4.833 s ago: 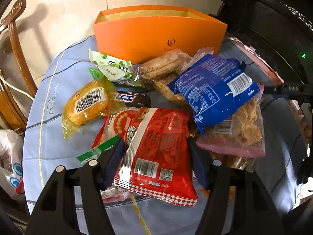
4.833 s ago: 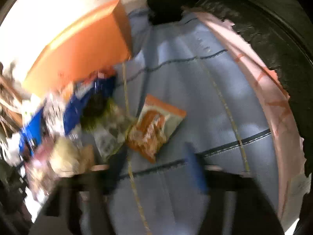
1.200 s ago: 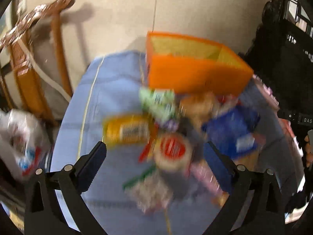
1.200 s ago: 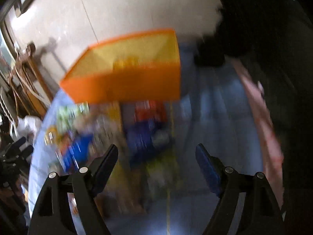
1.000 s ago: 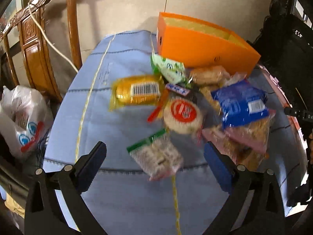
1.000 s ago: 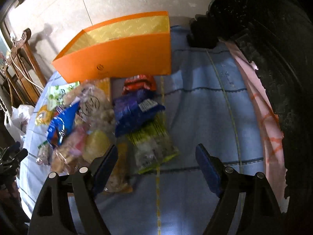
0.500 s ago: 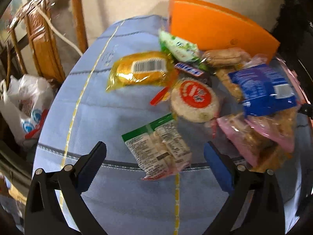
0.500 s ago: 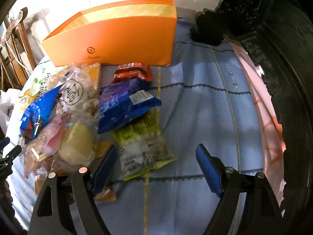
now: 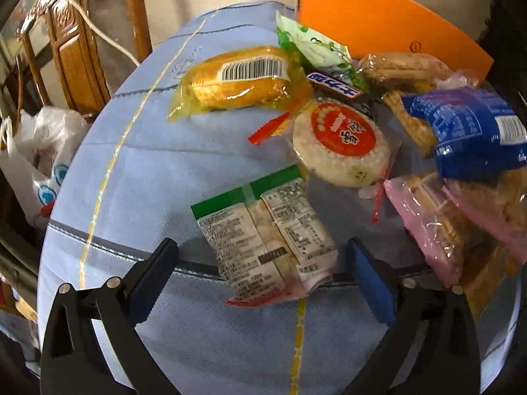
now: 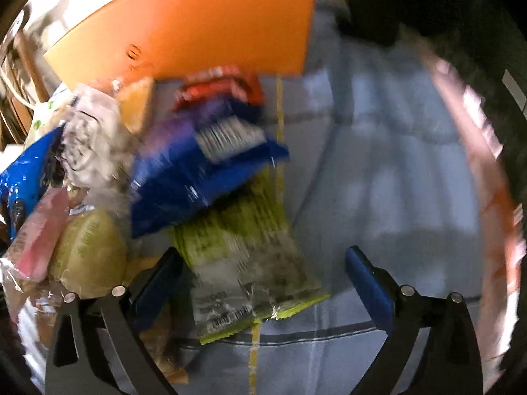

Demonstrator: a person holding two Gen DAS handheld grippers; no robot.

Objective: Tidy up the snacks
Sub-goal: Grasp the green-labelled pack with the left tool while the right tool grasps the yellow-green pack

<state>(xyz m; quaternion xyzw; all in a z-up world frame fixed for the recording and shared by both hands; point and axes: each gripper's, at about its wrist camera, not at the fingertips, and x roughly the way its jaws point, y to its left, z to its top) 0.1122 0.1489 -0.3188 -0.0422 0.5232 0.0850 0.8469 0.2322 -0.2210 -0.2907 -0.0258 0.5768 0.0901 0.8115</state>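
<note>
Snack packets lie in a heap on a blue cloth in front of an orange box. My left gripper is open, its fingers either side of a green-edged white packet. Beyond it lie a round rice-cracker pack, a yellow cake pack and a blue bag. My right gripper is open over a yellow-green packet, which lies partly under a blue packet. The orange box stands behind; this view is blurred.
A wooden chair and a white plastic bag are left of the table. Dark carved furniture stands at the right, beside a pink table rim. Pink packs lie at the right of the heap.
Both grippers have moved down and closer to the heap. The left one now straddles the green-edged packet; the right one now reaches over the yellow-green packet. Jaws stay open.
</note>
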